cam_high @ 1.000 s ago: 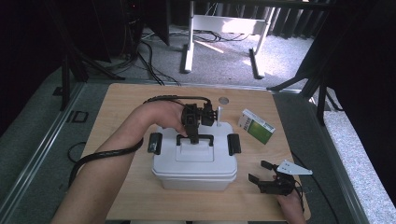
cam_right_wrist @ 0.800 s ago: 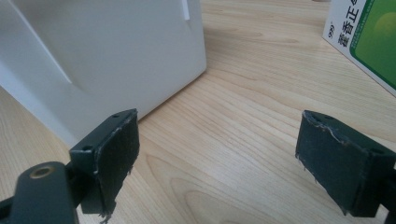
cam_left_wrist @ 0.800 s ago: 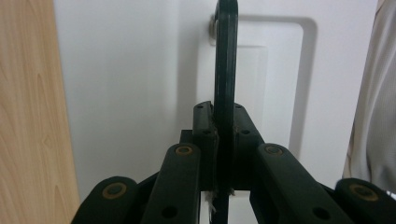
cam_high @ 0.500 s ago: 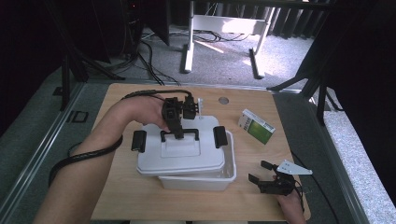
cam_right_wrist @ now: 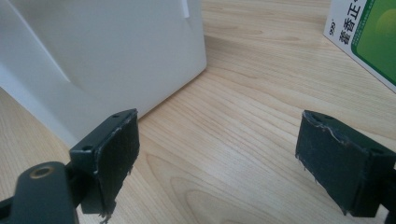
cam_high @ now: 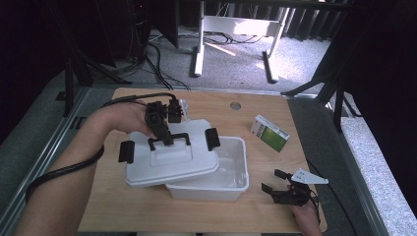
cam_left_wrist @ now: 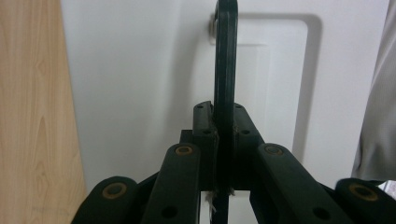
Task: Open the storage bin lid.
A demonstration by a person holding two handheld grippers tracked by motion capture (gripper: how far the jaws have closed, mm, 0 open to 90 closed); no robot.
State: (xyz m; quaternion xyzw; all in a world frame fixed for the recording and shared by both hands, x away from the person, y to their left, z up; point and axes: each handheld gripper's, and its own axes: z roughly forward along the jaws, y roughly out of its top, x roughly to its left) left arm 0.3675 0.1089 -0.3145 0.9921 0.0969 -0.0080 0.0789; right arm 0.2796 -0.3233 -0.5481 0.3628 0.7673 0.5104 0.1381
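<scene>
Two grippers were in play: my left gripper [cam_high: 164,133] clamped the lid [cam_high: 169,157] by its handle [cam_left_wrist: 225,70], partly off the box [cam_high: 231,169]. My right gripper [cam_high: 278,184] stood wide open and empty, near the table's [cam_high: 98,206] right corner.

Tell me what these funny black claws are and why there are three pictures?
A person holds a claw tool, called a gripper, in each hand. One picture looks down from above the wooden table. The other two come from small cameras riding on the grippers. The left gripper pinches the black handle of a white lid, holding it partly off the white box. The right gripper rests open, holding nothing. A green and white carton lies on the table too.
</scene>
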